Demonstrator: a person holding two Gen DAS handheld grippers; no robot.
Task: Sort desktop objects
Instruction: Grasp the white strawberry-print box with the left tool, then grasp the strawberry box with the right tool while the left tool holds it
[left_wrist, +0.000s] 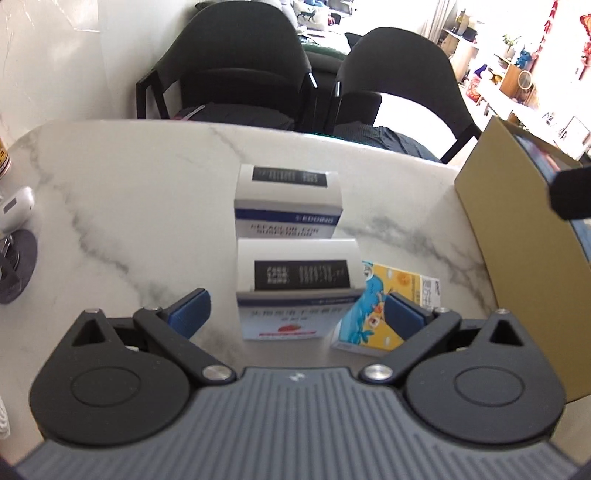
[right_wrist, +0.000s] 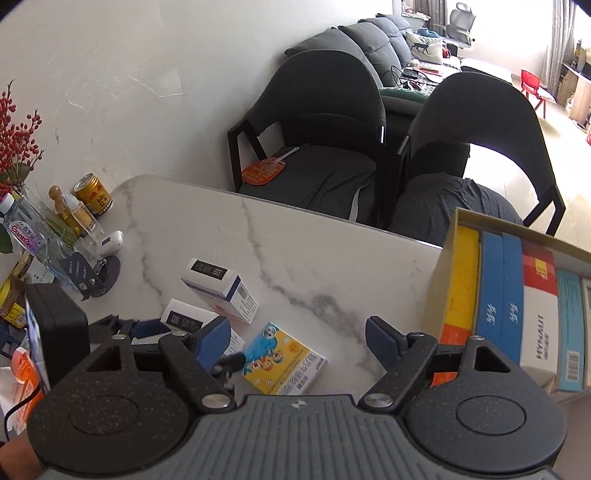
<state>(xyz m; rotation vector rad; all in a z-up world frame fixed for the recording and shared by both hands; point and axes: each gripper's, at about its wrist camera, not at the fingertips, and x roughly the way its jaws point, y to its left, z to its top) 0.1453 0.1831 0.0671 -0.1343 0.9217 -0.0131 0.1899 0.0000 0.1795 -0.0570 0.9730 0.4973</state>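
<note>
On a white marble-patterned tabletop (left_wrist: 129, 192), three medicine cartons lie loose beside a cardboard box (right_wrist: 439, 288) already packed with others standing on edge. The left gripper (left_wrist: 295, 314) hangs low over the nearest white-and-blue carton (left_wrist: 291, 295), its blue-padded fingers (left_wrist: 190, 314) spread wide, one on each side of the carton; the pads do not visibly press on it, and nothing is grasped. Just beyond it lies a second white-and-blue carton (left_wrist: 286, 206), its dark label panel facing up. A yellow-and-blue children's medicine carton (left_wrist: 373, 314) with cartoon artwork lies flat just to the right of the near carton, partly behind the left gripper's right finger.

The right gripper (right_wrist: 297, 338) hovers above bare tabletop between the yellow-and-blue carton and the cardboard box, its fingers (right_wrist: 212, 341) released and empty. In the right wrist view the box at the tabletop's right edge holds a yellow carton, two blue ones, a red-and-white one marked HYNAUT and a pale blue one.

At the far left corner stand a gold can (right_wrist: 92, 194), small bottles (right_wrist: 72, 214) and a clear water bottle (right_wrist: 33, 236). Two dark upholstered chairs (right_wrist: 317, 140) face the far edge of the tabletop.
</note>
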